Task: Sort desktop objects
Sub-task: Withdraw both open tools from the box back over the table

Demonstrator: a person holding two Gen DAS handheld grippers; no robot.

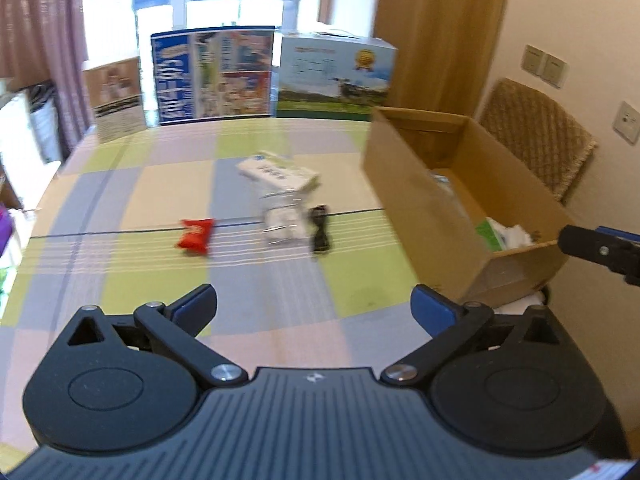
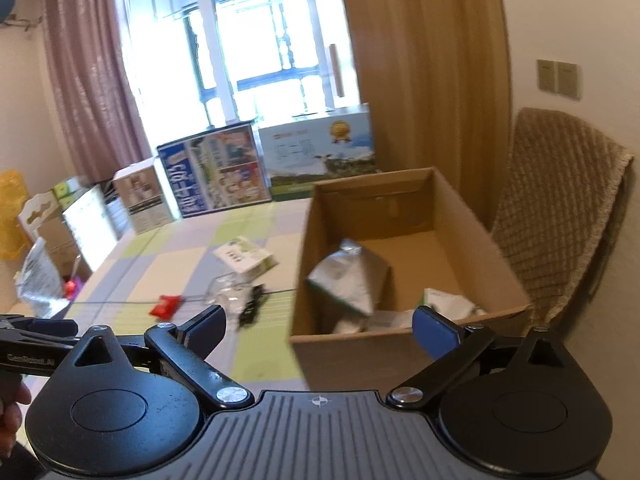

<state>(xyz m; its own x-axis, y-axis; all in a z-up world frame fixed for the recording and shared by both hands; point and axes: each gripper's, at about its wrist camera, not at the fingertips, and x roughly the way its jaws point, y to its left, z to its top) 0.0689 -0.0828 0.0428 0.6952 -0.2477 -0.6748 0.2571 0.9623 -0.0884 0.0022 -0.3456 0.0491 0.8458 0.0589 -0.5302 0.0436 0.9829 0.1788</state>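
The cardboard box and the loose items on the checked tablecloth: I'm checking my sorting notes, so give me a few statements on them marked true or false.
1. The open brown cardboard box already holds a silver foil pouch. True.
2. The small red snack packet lies inside the box. False: it lies on the checked tablecloth, left of the box.
3. The left tool is open and holds nothing. True.
4. The right tool is shut on the small black object. False: it is open and empty; the object lies on the cloth.
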